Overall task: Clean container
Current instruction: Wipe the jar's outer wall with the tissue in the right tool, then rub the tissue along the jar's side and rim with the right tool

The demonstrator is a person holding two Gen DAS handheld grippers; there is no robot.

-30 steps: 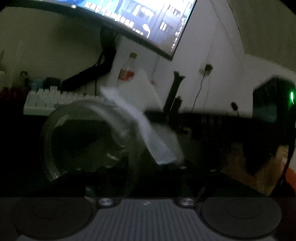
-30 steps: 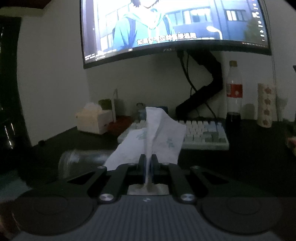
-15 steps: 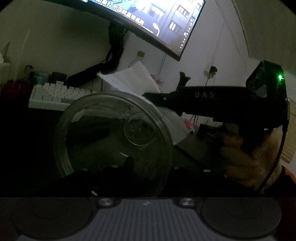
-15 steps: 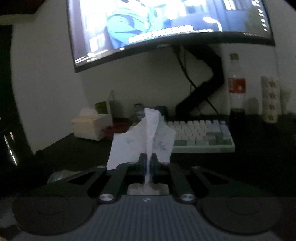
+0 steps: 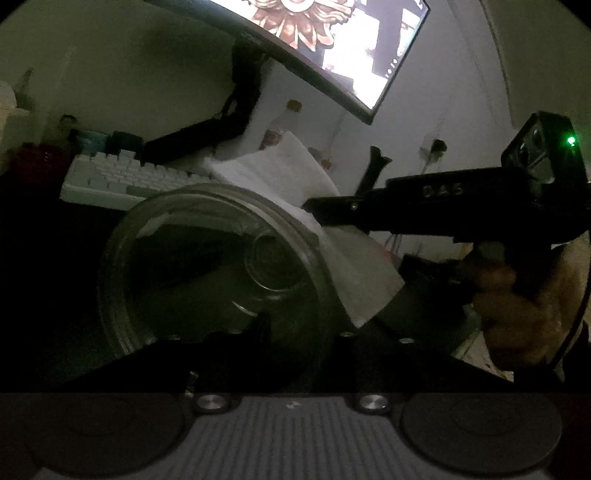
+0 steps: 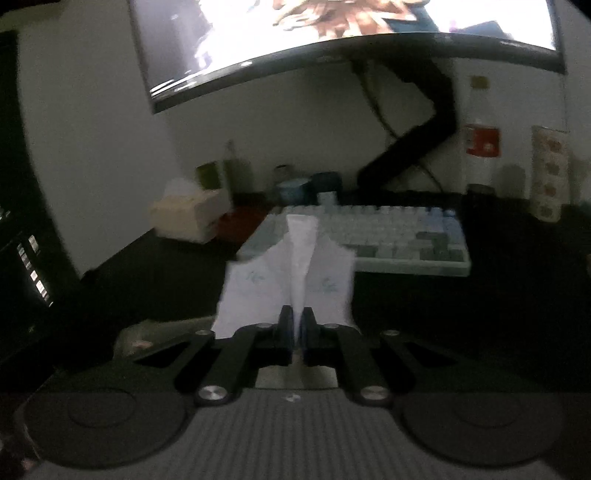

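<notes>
jar: clear round jar, seen mouth-on in the left wrist view, its rim a wide ring and the small round base showing through at the far end; it lies on its side in front of the left camera, above the dark counter. in the right wrist view only a dim sliver of it shows at the lower left.
left gripper: left gripper is dark against the jar; one dark finger reaches up over the lower rim into the mouth. its fingers have just been closing to a narrow gap with the rim between them; whether they press on the glass i cannot tell.
right gripper: right gripper has its fingers narrow, pinching a tissue that fans upward, white with faint blue prints.
tissue and jar: in the left view the tissue lies just behind and right of the jar rim, the right gripper's black body reaching in from the right, a hand on its grip.
background: keyboard, monitor, bottle and tissue box at the back of the counter.
change: a second ago the tissue hung blurred across the jar's right side; now it sits behind the rim. the jar fills more of the left view. the screen picture has changed.
</notes>
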